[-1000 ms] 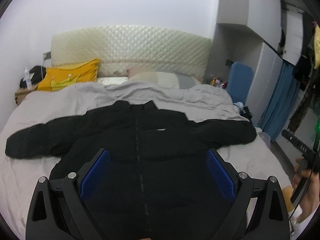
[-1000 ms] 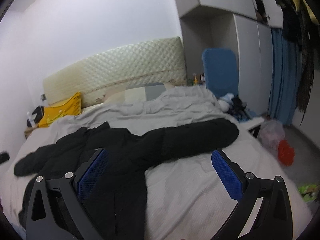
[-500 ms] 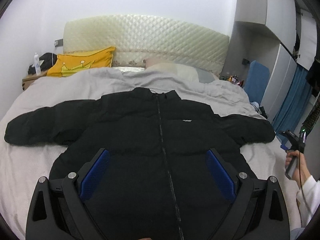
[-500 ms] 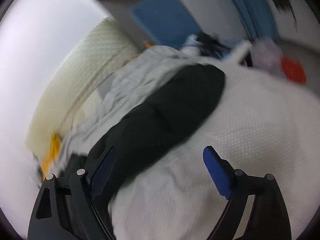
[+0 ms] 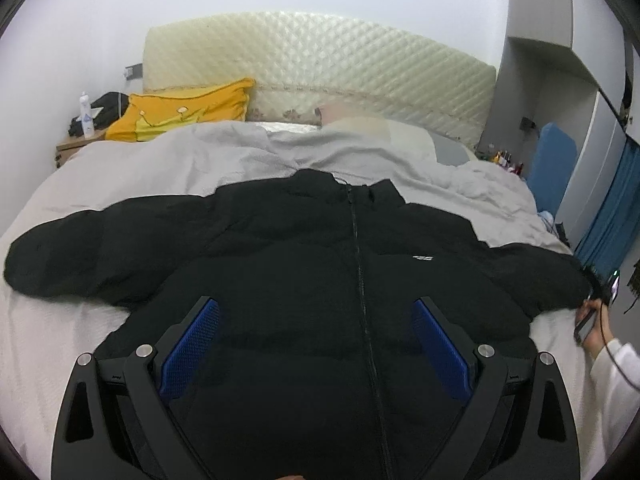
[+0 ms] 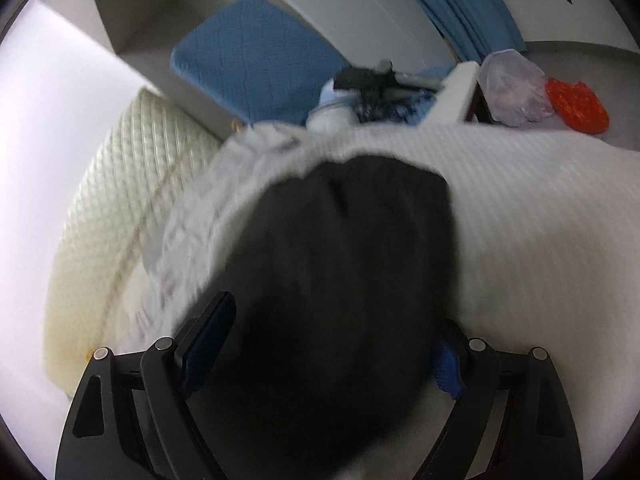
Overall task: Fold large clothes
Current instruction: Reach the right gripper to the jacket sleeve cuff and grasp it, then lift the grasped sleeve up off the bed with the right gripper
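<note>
A black puffer jacket point(image 5: 320, 264) lies spread face up on the bed, zipper closed, both sleeves stretched out to the sides. My left gripper point(image 5: 316, 316) is open and hovers over the jacket's lower front, touching nothing. My right gripper point(image 6: 332, 344) is open with the end of the jacket's right-hand sleeve point(image 6: 344, 248) between its two fingers; the view is blurred. The right gripper and the hand holding it point(image 5: 596, 320) show in the left wrist view at that sleeve's end.
The bed has a white sheet point(image 5: 48, 336) and a rumpled grey duvet point(image 5: 224, 160) toward a quilted headboard point(image 5: 320, 56). A yellow pillow point(image 5: 180, 112) lies at back left. Beside the bed on the right are a blue cushion point(image 6: 256, 60), plastic bags point(image 6: 516, 88) and clutter.
My right gripper has moved down to the end of the right-hand sleeve, which now lies between its fingers. My left gripper has shifted left, over the jacket's front.
</note>
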Demonstrator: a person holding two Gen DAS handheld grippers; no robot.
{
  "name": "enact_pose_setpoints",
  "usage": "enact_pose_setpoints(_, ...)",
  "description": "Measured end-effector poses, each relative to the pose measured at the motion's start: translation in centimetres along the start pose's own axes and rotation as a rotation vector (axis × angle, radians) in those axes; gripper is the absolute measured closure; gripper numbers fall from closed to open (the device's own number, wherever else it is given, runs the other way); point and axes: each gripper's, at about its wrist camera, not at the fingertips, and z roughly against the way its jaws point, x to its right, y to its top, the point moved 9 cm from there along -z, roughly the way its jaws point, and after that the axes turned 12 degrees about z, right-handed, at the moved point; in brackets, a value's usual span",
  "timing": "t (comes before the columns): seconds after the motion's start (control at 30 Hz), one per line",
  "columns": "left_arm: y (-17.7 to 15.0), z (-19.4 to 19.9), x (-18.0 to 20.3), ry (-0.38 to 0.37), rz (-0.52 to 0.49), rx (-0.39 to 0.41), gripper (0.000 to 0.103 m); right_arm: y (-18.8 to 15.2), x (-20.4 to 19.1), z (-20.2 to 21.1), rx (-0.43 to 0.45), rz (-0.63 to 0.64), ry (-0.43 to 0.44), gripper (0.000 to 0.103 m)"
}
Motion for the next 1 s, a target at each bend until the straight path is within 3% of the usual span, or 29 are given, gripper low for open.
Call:
enact_pose_setpoints(0.1,-0.8,-2.9,-0.3,0.002,-0.019,-0.046,0.006,1.3,-0.3,-1.6,-0.005,0.025,0.009,0.031)
enact_pose_setpoints(0.17,-1.3,-4.8,-0.5,0.002,-0.027,-0.083,0.006,1.5,-0.2,-2.5,-0.024,0.039,-0.009,0.055)
enact_pose_setpoints(0.2,-1.7,-5.4,-0.4,-0.002,-0.033,-0.104,0.006,1.5,-0.2,-2.7,-0.028,0.038,-0.006,0.058)
enact_pose_setpoints(0.27,-2.1,-6.2,0.0,-0.018,-0.049,-0.126,0.006,1.5,-0.8,-2.3,-0.017,0.066,-0.004,0.078)
enact_pose_setpoints(0.37,-2.1,-5.9,0.8,-0.042,-0.077,-0.133,0.006,1.6,-2.2,-0.7,0.015,0.143,-0.046,0.092)
enact_pose_setpoints(0.5,-3.0,-4.0,0.7,-0.065,-0.083,-0.108,0.006,2.3,-3.4,2.4,0.075,0.146,-0.075,0.095)
enact_pose_setpoints(0.7,-4.9,-0.6,-1.6,-0.023,-0.089,-0.113,0.006,5.0,-7.3,9.4,0.180,0.185,-0.075,0.096)
enact_pose_setpoints(0.93,-4.0,3.4,-4.0,0.008,-0.057,-0.061,0.006,8.1,-15.7,17.7,0.254,0.293,-0.054,0.097)
enact_pose_setpoints(1.0,-3.9,4.3,-4.6,0.021,-0.061,-0.050,0.006,8.7,-19.4,20.1,0.275,0.316,-0.003,0.097)
